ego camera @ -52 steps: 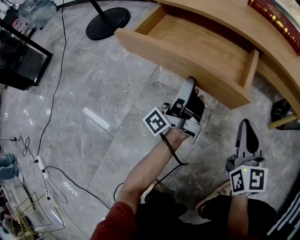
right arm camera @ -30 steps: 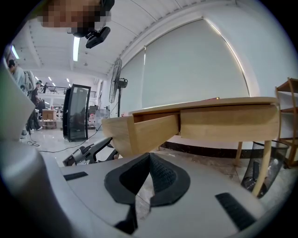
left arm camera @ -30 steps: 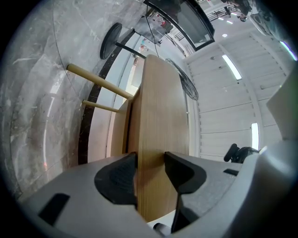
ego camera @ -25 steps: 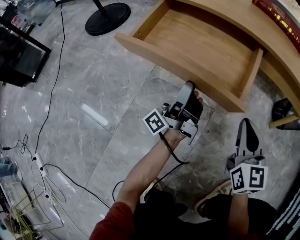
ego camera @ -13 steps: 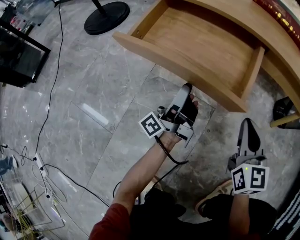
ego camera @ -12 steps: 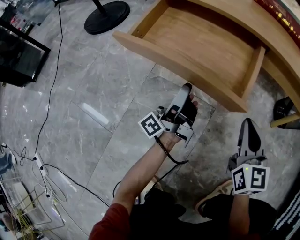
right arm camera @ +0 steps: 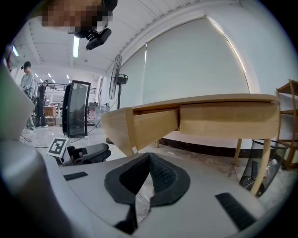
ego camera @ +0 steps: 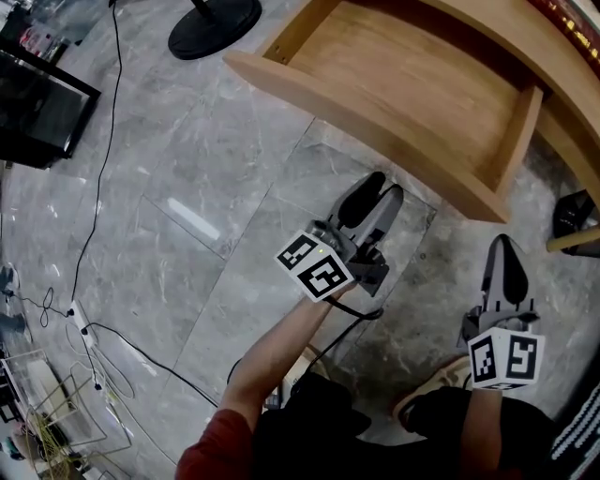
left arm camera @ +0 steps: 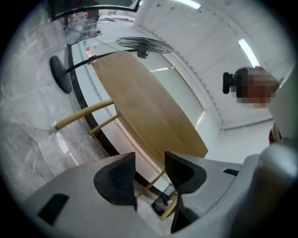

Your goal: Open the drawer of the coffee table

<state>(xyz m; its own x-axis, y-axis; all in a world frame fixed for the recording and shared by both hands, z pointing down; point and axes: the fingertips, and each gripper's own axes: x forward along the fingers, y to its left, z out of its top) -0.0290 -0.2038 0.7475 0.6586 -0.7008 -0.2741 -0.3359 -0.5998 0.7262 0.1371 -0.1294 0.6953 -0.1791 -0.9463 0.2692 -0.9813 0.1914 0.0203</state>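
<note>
The wooden drawer of the coffee table stands pulled out, its bare inside showing. In the head view my left gripper hangs just below the drawer's front panel, apart from it. It is open, with nothing between the fingers. The left gripper view shows the same gap at my left gripper, with the table's wood beyond. My right gripper stays low at the right over the floor, shut and empty. From my right gripper I see the open drawer side-on.
A black round fan base stands on the grey stone floor beyond the drawer's left corner. A black cabinet and cables lie at the left. A dark bin sits by a table leg. The person's shoe is under the right arm.
My left gripper has drawn back from the drawer's front panel and rolled, so both fingers now show side by side. The drawer stays open. The right gripper has not moved.
</note>
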